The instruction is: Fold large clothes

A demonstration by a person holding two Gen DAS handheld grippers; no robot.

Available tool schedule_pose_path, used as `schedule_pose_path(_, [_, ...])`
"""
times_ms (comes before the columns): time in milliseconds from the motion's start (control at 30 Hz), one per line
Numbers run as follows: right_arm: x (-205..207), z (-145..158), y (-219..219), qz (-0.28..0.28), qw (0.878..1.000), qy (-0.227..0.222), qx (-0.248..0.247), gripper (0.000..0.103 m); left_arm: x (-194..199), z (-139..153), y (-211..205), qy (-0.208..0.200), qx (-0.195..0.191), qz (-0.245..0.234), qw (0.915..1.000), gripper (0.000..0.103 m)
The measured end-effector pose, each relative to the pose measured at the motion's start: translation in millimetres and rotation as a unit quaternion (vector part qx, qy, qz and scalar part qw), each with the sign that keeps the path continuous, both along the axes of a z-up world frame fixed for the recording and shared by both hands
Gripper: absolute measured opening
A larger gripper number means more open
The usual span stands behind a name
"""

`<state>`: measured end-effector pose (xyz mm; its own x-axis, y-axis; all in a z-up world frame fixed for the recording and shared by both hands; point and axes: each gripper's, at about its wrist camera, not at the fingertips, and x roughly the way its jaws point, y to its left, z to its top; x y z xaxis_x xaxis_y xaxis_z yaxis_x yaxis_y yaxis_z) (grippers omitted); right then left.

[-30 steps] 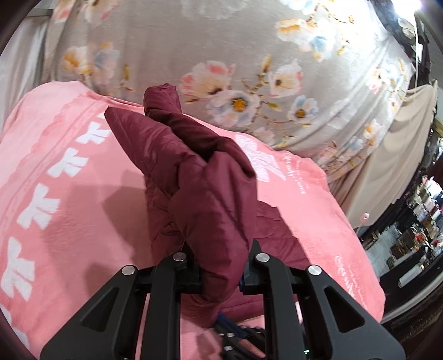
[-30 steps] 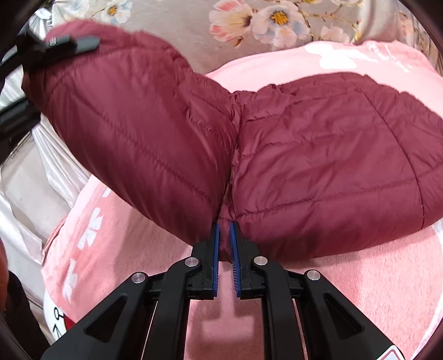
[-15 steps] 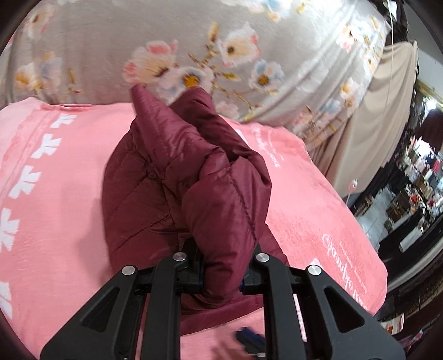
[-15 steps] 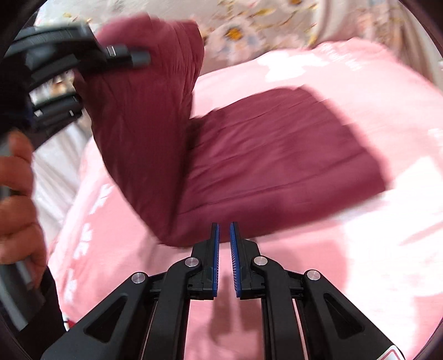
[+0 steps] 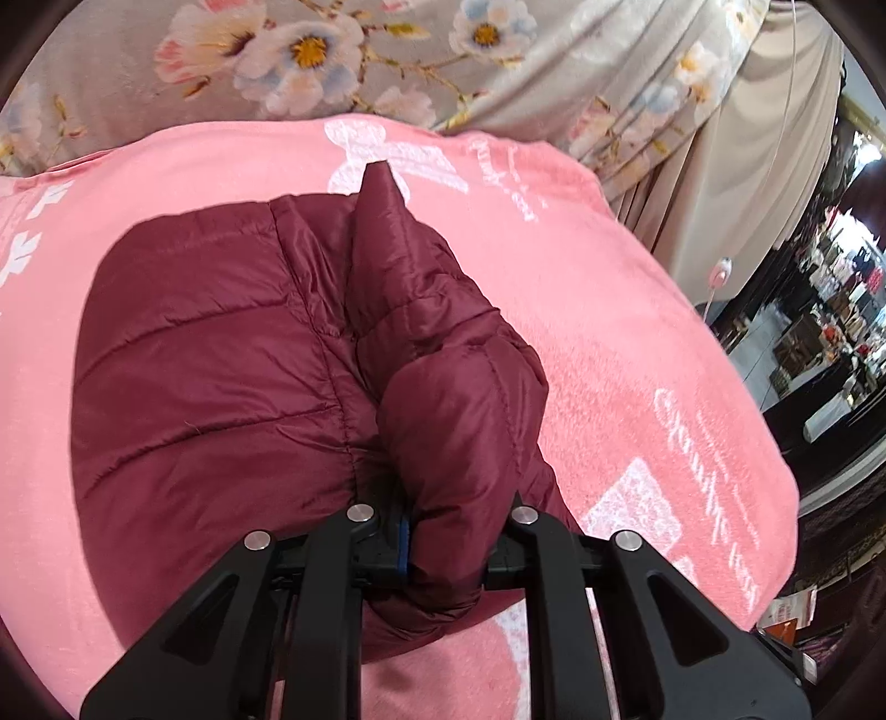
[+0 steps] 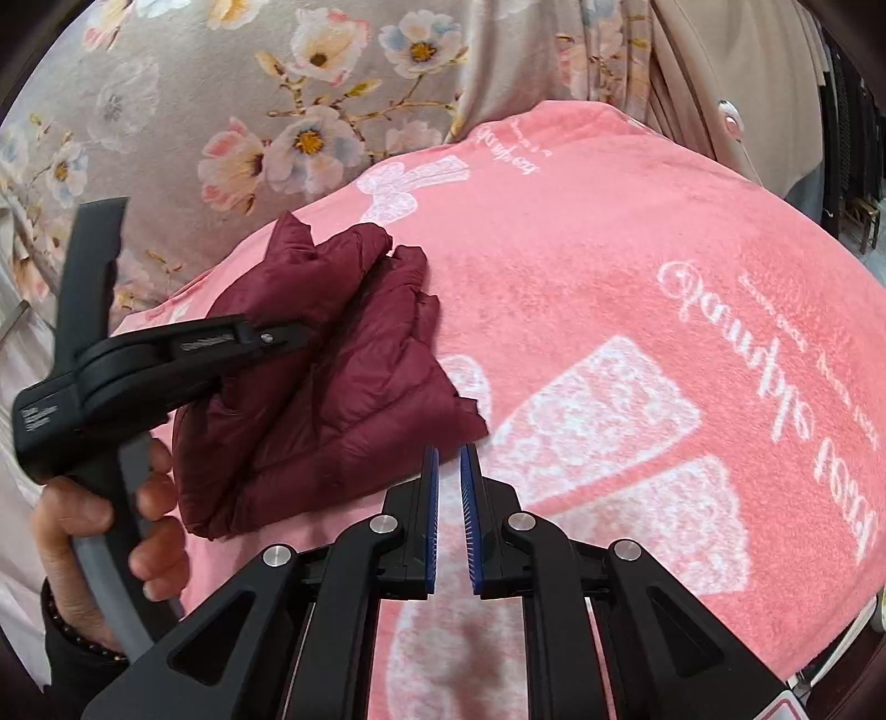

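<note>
A maroon quilted jacket [image 5: 221, 387] lies folded on a pink blanket [image 5: 609, 332]. My left gripper [image 5: 454, 531] is shut on a thick bunched fold of the jacket, which hides its fingertips. In the right wrist view the jacket [image 6: 332, 399] sits left of centre, and the left gripper [image 6: 277, 335] rests over it, held by a person's hand [image 6: 83, 526]. My right gripper [image 6: 449, 459] hovers just right of the jacket's near corner. Its blue pads [image 6: 432, 498] stand almost together with nothing between them.
The pink blanket [image 6: 609, 249] with white prints covers a raised bed-like surface. A grey floral sheet [image 5: 332, 44] lies behind it. Beige drapes [image 5: 764, 138] hang at the right, with dark shop shelves [image 5: 830, 332] beyond the blanket's right edge.
My left gripper swung the lifted half of the jacket over and down onto the rest. My right gripper let go of the jacket's edge and drew back to the right.
</note>
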<state>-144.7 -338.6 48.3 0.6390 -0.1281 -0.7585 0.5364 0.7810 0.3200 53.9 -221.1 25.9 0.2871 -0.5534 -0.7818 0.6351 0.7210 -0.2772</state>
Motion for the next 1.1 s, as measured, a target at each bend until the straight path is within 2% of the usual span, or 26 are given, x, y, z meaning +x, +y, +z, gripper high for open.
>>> schedule_pose_path(300, [-5.7,-10.5,-19.0,0.002,1.0,0.019,0.019,0.011,-3.3,-37.2,-39.6,0.005,0.065,-0.023,0.9976,0.015])
schedule_pose_path(367, [-4.1,-10.7,-22.4,0.0,0.999,0.022,0.024,0.011,-1.1,-35.0,-42.2,0.014,0.068,-0.026,0.9972,0.017])
schedule_pose_path(400, [-2.4,-9.4,-26.2,-0.001,0.999,0.023,0.026,0.011,1.4,-32.1,-41.9,0.024,0.065,-0.03,0.9972,0.023])
schedule_pose_path(433, [-0.4,-7.2,-29.1,-0.001,0.999,0.022,0.027,0.011,3.1,-28.6,-40.8,0.036,0.057,-0.034,0.9971,0.03])
schedule_pose_path(500, [5.2,2.6,-34.9,0.0,1.0,0.014,0.027,0.011,11.5,-10.4,-30.9,0.073,0.019,-0.037,0.9964,0.037])
schedule_pose_path(533, [9.2,9.9,-37.7,0.001,1.0,0.006,0.026,0.012,14.8,-0.3,-26.3,0.078,0.004,-0.035,0.9963,0.04])
schedule_pose_path(567, [13.3,17.5,-40.0,0.001,1.0,-0.001,0.022,0.012,18.7,14.4,-18.9,0.077,-0.018,-0.033,0.9963,0.043])
schedule_pose_path(600, [19.6,29.0,-42.7,0.002,1.0,-0.012,0.016,0.014,23.2,30.4,-9.3,0.069,-0.042,-0.029,0.9963,0.053])
schedule_pose_path(633, [26.8,40.4,-45.0,0.005,1.0,-0.024,0.01,0.019,32.9,55.1,7.7,0.047,-0.073,-0.01,0.9962,0.06])
schedule_pose_path(667, [32.8,48.4,-46.7,0.009,0.999,-0.032,0.006,0.024,41.0,70.5,19.4,0.028,-0.087,0.009,0.9958,0.063])
schedule_pose_path(733, [53.6,67.9,-48.0,0.025,0.998,-0.055,0.002,0.045,63.3,96.7,44.5,0.002,-0.111,0.047,0.9927,0.067])
schedule_pose_path(800, [84.0,82.7,-47.9,0.043,0.996,-0.074,0.019,0.048,91.2,110.7,67.5,-0.01,-0.118,0.085,0.9894,0.067])
schedule_pose_path(900, [134.2,88.7,-46.2,0.067,0.993,-0.082,0.056,0.053,124.9,106.9,88.8,-0.01,-0.085,0.134,0.9873,0.067])
schedule_pose_path(1000, [194.0,80.9,-42.2,0.061,0.995,-0.051,0.066,0.055,149.7,91.6,99.7,0.0,-0.059,0.16,0.9853,0.067])
schedule_pose_path(1100, [240.9,60.1,-35.8,0.053,0.997,-0.005,0.063,0.056,165.7,72.6,92.3,0.005,-0.028,0.168,0.9854,0.067])
